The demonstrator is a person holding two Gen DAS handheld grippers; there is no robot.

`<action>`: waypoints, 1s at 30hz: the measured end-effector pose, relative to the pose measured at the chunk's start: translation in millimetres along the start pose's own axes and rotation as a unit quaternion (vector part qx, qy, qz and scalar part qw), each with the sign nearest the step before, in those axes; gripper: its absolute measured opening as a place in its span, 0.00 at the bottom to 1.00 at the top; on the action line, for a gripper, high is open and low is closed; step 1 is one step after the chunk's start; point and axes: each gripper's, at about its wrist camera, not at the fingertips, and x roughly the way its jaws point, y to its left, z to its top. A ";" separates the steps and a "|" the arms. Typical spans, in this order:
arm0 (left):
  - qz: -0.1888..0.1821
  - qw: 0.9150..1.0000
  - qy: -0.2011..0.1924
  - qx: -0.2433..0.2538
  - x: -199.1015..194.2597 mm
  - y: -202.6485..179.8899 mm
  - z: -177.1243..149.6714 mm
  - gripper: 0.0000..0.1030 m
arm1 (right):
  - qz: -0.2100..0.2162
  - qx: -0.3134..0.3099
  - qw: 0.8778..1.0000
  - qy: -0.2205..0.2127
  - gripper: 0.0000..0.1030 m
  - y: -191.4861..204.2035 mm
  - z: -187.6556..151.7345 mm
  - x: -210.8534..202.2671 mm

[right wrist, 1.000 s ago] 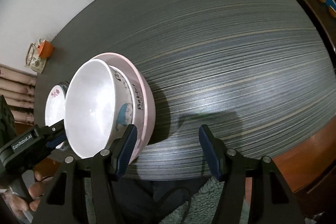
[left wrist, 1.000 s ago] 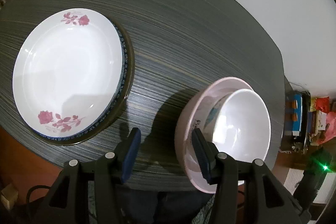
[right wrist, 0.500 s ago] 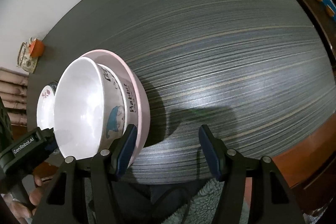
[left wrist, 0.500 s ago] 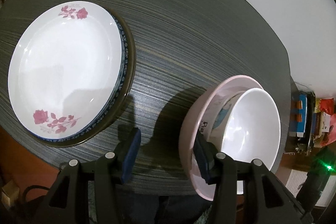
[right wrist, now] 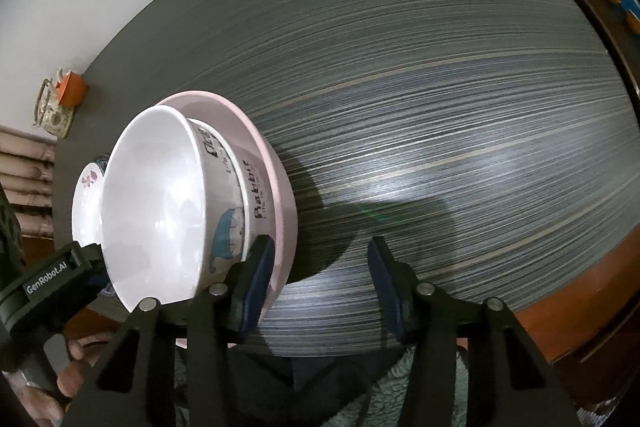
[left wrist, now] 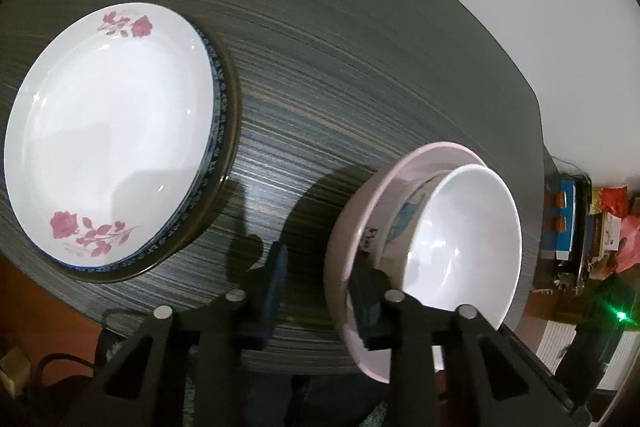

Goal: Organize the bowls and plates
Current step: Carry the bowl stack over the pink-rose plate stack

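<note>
Left wrist view: the left gripper (left wrist: 316, 287), jaws just closing, straddles the rim of the pink bowl (left wrist: 344, 251), which holds a white bowl (left wrist: 464, 239) near the tabletop (left wrist: 360, 67) edge; whether its pads press the rim cannot be told. Stacked plates (left wrist: 108, 139) lie at left. Right wrist view: the right gripper (right wrist: 320, 279), also closing, grasps nothing, its left finger (right wrist: 256, 279) just outside the pink bowl.

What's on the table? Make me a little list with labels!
table: dark, striped
plates: rose plate stacked on blue-rimmed plate
bowls: white bowl nested in pink bowl
left tongs: just been closing, pink bowl's wall between them, not pinched
right tongs: just been closing, pink bowl's edge just inside, not pinched
</note>
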 end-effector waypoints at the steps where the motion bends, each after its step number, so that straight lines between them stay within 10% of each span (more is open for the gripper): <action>1: -0.003 1.000 -0.001 -0.001 0.2 -0.8 -0.3 0.23 | 0.000 0.000 1.000 -0.001 0.40 0.5 -0.3 -0.9; 19: -0.014 1.000 -0.012 0.021 2.8 -12.6 -0.1 0.08 | -0.005 -0.007 1.000 -0.017 0.37 8.4 -4.4 -2.0; 30: -0.013 0.999 -0.014 0.033 2.9 -12.5 1.2 0.07 | -0.002 -0.045 0.998 -0.034 0.14 24.8 -5.8 -2.2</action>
